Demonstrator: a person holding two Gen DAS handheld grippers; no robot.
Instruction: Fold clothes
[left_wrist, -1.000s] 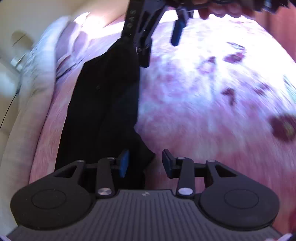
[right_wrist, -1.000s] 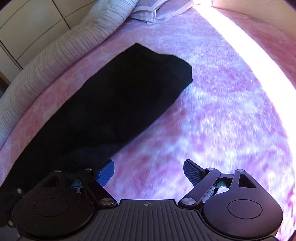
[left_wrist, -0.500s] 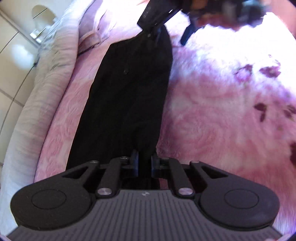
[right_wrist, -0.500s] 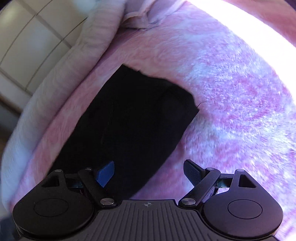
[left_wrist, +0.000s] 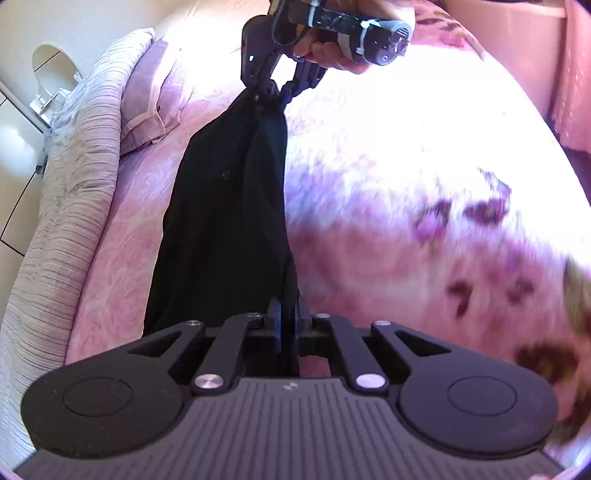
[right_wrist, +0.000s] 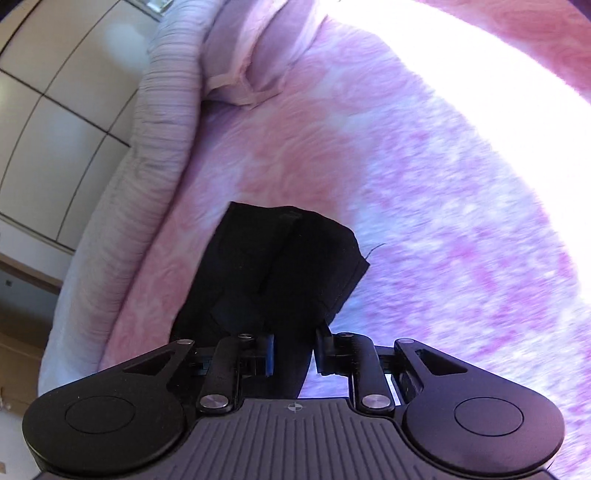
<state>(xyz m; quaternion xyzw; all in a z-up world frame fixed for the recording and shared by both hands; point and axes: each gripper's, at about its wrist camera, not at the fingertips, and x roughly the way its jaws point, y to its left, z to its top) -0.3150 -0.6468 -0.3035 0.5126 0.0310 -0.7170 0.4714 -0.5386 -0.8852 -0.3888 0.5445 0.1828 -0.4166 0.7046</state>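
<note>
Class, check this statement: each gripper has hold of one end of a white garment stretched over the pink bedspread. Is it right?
Not quite: the garment is black, not white, as the left wrist view shows. The left gripper and right gripper do hold its two ends over the pink bedspread.

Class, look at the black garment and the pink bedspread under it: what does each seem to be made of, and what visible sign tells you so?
Black garment: apparently a thin, matte woven or knit cloth; it drapes limply and bunches into soft folds, with no shine. Pink bedspread: seemingly a plush, fleecy textile with a mottled floral print; its surface looks fuzzy, though blur and glare leave the exact fibre open.
</note>
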